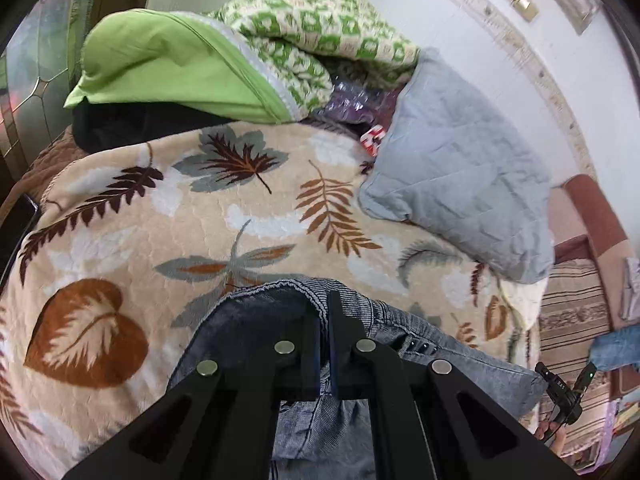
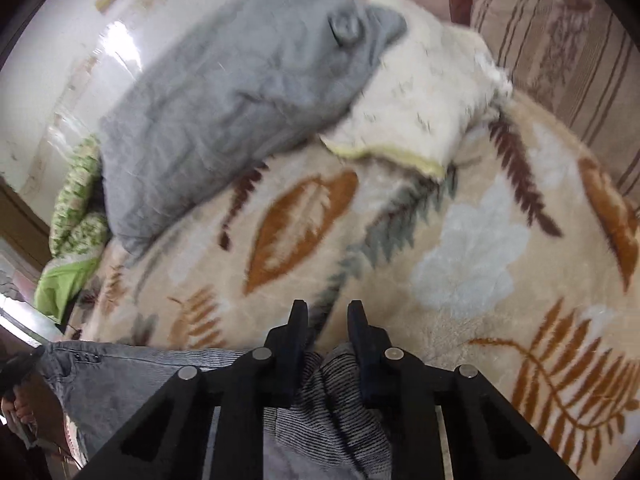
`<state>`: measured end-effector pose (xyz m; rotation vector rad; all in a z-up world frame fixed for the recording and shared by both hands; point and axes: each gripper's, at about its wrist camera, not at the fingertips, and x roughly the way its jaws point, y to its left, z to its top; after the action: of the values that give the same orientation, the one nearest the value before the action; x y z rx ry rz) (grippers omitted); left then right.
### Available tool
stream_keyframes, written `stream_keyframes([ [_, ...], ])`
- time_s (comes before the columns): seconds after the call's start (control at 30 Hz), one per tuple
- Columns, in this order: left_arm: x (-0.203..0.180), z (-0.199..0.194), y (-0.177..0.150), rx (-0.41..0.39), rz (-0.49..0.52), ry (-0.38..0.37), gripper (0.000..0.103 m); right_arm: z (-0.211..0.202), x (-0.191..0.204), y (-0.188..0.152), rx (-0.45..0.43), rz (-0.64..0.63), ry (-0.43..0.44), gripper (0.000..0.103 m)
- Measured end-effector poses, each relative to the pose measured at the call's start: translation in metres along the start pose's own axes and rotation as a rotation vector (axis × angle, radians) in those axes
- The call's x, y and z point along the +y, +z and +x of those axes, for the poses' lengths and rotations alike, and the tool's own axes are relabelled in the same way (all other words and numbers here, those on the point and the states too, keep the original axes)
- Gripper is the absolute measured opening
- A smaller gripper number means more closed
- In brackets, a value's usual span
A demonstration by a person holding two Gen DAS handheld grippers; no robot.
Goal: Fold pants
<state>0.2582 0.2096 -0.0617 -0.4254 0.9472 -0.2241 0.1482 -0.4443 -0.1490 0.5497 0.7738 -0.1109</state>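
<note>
Grey-blue corduroy pants (image 1: 256, 320) lie on a beige leaf-patterned blanket (image 1: 160, 208) at the near edge of the bed. My left gripper (image 1: 325, 300) is shut on the frayed edge of the pants. In the right wrist view the pants (image 2: 120, 376) stretch from the left edge to under my right gripper (image 2: 327, 312). Its jaws stand a little apart, with bunched pants fabric (image 2: 336, 364) lying between the fingers further back. The right gripper's body also shows in the left wrist view (image 1: 566, 396).
A grey pillow (image 1: 460, 160) lies at the back right on the blanket, and it also shows in the right wrist view (image 2: 224, 120) beside a cream pillow (image 2: 420, 88). Green bedding (image 1: 180, 64) is piled at the back. A striped cover (image 2: 560, 40) lies at the right.
</note>
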Motion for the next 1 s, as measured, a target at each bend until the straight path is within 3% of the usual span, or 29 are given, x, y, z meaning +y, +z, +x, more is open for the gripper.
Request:
stream_keyframes([
  [0.13,0.011,-0.038,-0.026,-0.039,-0.001,-0.062,0.003,-0.053,0.000,-0.008,-0.120,0.029,0.054,0.012],
  [0.23,0.018,-0.058,-0.054,-0.028,0.025,-0.061,0.003,-0.068,-0.004,-0.023,-0.075,0.007,0.074,0.012],
  [0.3,0.025,-0.063,-0.067,-0.018,0.019,-0.058,0.003,-0.069,-0.014,-0.029,-0.077,0.022,0.016,0.012],
  [0.37,0.029,-0.065,-0.074,-0.013,0.005,-0.054,0.003,-0.064,-0.033,-0.026,-0.077,0.111,0.083,0.013],
  [0.43,0.032,-0.066,-0.076,-0.010,-0.017,-0.064,0.003,-0.053,-0.047,-0.021,-0.048,0.195,0.104,0.023],
  [0.47,0.032,-0.066,-0.075,-0.011,-0.023,-0.064,0.003,-0.046,-0.050,-0.019,-0.026,0.212,0.089,0.041],
  [0.5,0.031,-0.067,-0.076,-0.013,-0.021,-0.064,0.003,-0.037,-0.051,-0.017,-0.006,0.220,0.078,0.072],
  [0.53,0.029,-0.068,-0.075,-0.016,-0.017,-0.063,0.003,-0.029,-0.050,-0.016,0.003,0.224,0.079,0.081],
  [0.57,0.027,-0.070,-0.075,-0.020,-0.008,-0.061,0.003,-0.022,-0.048,-0.014,0.003,0.222,0.089,0.084],
  [0.67,0.023,-0.071,-0.074,-0.021,0.000,-0.055,0.003,-0.003,-0.037,-0.003,0.023,0.183,0.093,0.084],
  [0.8,0.022,-0.069,-0.073,-0.017,-0.001,-0.050,0.003,0.041,-0.022,0.003,0.137,0.090,0.004,0.084],
  [0.9,0.024,-0.067,-0.071,-0.017,-0.006,-0.049,0.003,0.072,-0.021,0.002,0.215,0.073,-0.011,0.080],
  [0.93,0.024,-0.066,-0.070,-0.017,-0.009,-0.048,0.003,0.078,-0.019,0.000,0.229,0.059,-0.002,0.074],
  [0.97,0.025,-0.064,-0.069,-0.014,-0.011,-0.050,0.003,0.083,-0.014,-0.003,0.247,0.030,0.004,0.049],
  [1.0,0.026,-0.062,-0.068,-0.013,-0.015,-0.051,0.003,0.085,-0.008,-0.005,0.264,-0.003,-0.015,0.038],
])
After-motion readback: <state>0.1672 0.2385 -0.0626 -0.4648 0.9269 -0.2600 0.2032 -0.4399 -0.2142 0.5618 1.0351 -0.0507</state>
